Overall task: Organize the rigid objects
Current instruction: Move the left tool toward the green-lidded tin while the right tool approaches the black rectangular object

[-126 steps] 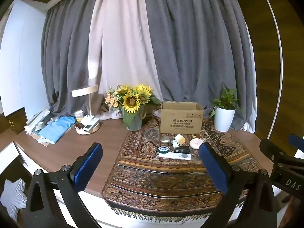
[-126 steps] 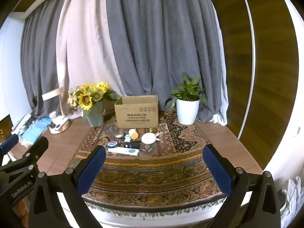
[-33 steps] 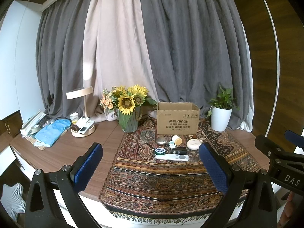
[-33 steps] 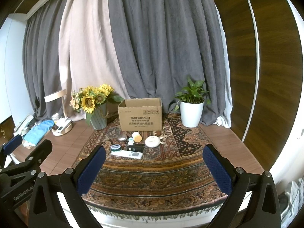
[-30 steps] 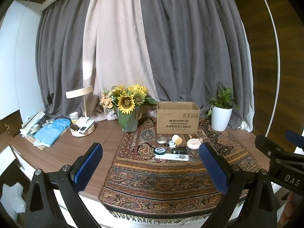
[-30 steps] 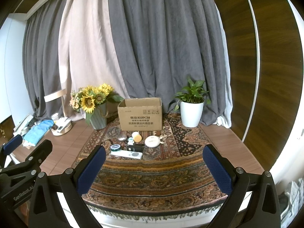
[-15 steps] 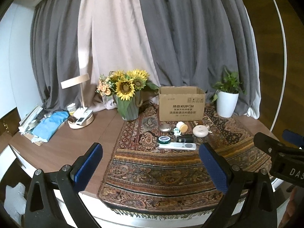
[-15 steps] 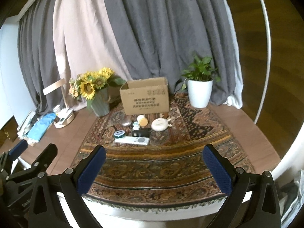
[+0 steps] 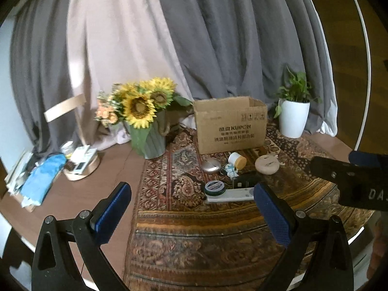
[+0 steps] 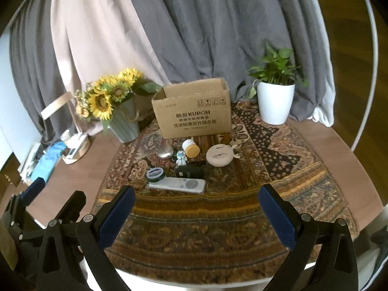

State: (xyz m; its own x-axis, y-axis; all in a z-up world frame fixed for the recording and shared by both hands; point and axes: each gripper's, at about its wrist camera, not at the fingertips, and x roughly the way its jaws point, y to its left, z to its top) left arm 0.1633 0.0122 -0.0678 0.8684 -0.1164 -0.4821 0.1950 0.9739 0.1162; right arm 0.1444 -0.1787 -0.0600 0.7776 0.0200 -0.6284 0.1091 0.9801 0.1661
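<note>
Patterned rug; cardboard box printed "KUPOH".

Blk claw frames, blue pads, silver screws

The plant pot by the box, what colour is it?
The plant pot is plain white. It shows best in the right wrist view, right of the box.

The cardboard box hides its own inside from both views; the small print under its brand name is too blurred to read. In the left wrist view, the left gripper's right finger covers the white remote's right end; the clutter around the blue cloth is too smeared to identify.
</note>
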